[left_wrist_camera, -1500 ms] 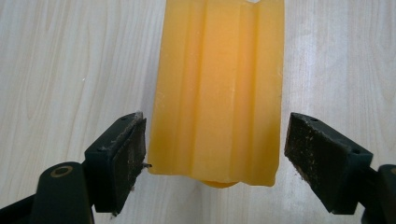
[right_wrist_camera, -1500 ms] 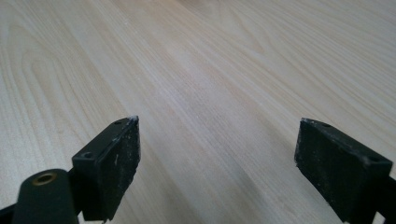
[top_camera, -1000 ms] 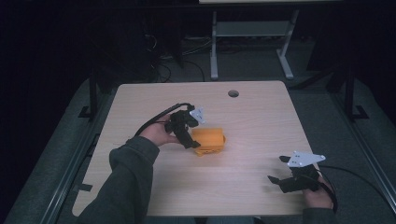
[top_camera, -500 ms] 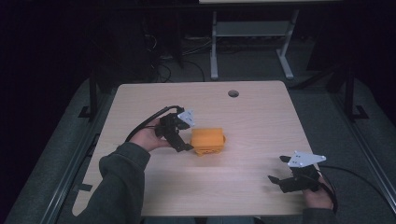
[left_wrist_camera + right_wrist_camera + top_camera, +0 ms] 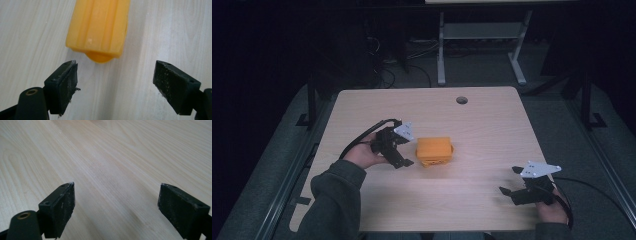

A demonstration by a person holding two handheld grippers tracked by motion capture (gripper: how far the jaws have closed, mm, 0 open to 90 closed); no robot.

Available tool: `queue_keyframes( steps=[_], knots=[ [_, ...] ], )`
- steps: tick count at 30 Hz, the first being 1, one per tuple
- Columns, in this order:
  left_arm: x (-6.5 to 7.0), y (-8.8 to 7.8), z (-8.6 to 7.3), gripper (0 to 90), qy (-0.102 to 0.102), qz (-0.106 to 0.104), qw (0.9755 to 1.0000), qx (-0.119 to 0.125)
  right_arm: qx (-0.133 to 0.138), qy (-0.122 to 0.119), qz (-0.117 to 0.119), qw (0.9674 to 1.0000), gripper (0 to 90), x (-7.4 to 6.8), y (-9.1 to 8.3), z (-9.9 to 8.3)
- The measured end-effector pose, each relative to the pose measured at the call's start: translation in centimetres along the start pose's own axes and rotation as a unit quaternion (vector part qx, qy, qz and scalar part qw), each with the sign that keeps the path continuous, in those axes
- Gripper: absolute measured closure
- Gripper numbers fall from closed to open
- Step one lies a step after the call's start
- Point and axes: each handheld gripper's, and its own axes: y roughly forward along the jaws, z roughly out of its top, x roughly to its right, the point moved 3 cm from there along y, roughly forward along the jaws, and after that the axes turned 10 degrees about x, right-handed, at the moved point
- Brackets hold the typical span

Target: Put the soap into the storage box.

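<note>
left gripper (image 5: 115, 75) jaws spread, empty | orange box (image 5: 434, 150) mid-table (image 5: 492, 125), just ahead of them | right gripper (image 5: 524, 186) spread, idle, well apart | risk: a jaw tip may nudge the box askew instead of straddling it

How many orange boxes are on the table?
1. The orange box lies near the middle of the table, just ahead of the open left gripper and apart from its jaws. Nothing on the table could hide another one.
</note>
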Motion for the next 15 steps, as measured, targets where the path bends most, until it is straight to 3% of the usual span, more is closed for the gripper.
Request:
queue_keyframes(
  steps=[10, 15],
  knots=[
    [0.7, -0.9, -1.0, 19.7, -0.002, 0.007, 0.9999, 0.013, 0.007, 0.015, -0.005, 0.9998, 13.7, 0.2, -0.2, 0.0],
    [1.1, -1.0, -1.5, 19.6, 0.0, 0.013, 0.9999, 0.002, 0.005, 0.018, -0.005, 0.9998, 13.7, 0.1, -0.1, -0.1]
  ],
)
